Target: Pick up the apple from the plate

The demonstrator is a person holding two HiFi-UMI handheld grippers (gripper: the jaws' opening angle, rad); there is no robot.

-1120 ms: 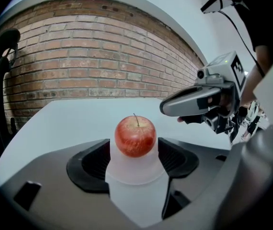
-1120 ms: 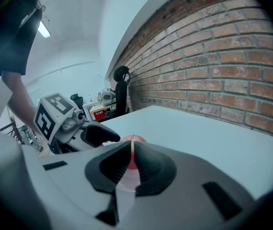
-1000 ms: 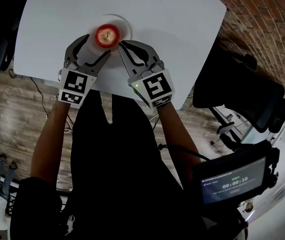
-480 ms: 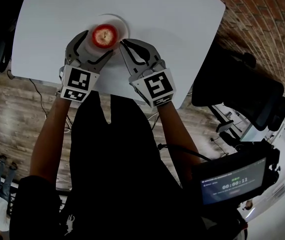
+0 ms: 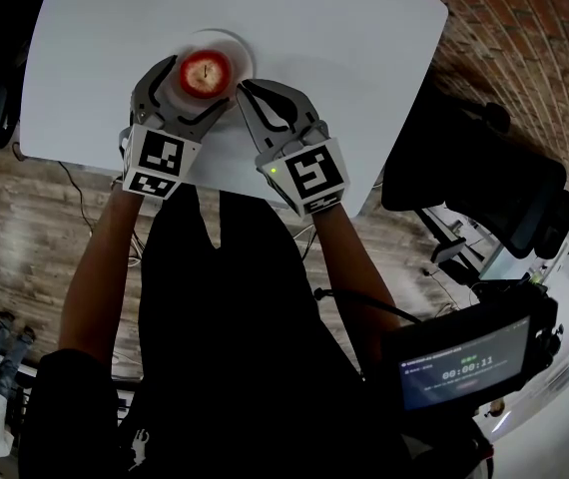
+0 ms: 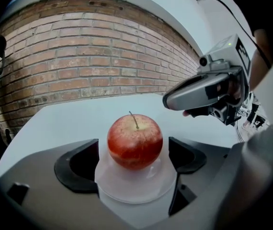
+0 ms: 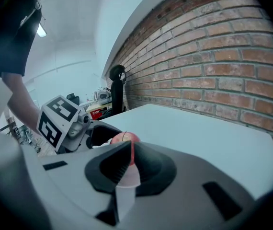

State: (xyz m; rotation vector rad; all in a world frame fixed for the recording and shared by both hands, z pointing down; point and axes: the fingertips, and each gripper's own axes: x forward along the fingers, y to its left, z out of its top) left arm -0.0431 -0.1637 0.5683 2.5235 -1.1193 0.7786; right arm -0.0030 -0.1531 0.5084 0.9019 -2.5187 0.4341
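While the red apple (image 6: pixel 135 140) sits on its small white plate (image 6: pixel 136 191), the left gripper (image 6: pixel 135 153), jaws just opened wide, flanks it untouched; the right gripper (image 7: pixel 127 159) stays aside, jaws pressed together. The apple looks firm, smooth and likely slippery: grip its widest middle.

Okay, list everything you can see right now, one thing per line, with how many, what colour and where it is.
apple: one, red, on the plate, between the left gripper's jaws, untouched
plate: one, white, near the table's near edge
table: one, white, in front of the person
brick wall: one, red-brown, behind the table
wooden floor: one, brown planks, under the table
screen: one, dark with lit digits, lower right of the head view
left hand-held gripper: one, grey and black, open around the apple, jaws have just been opening
right hand-held gripper: one, grey and black, shut and empty, just right of the plate
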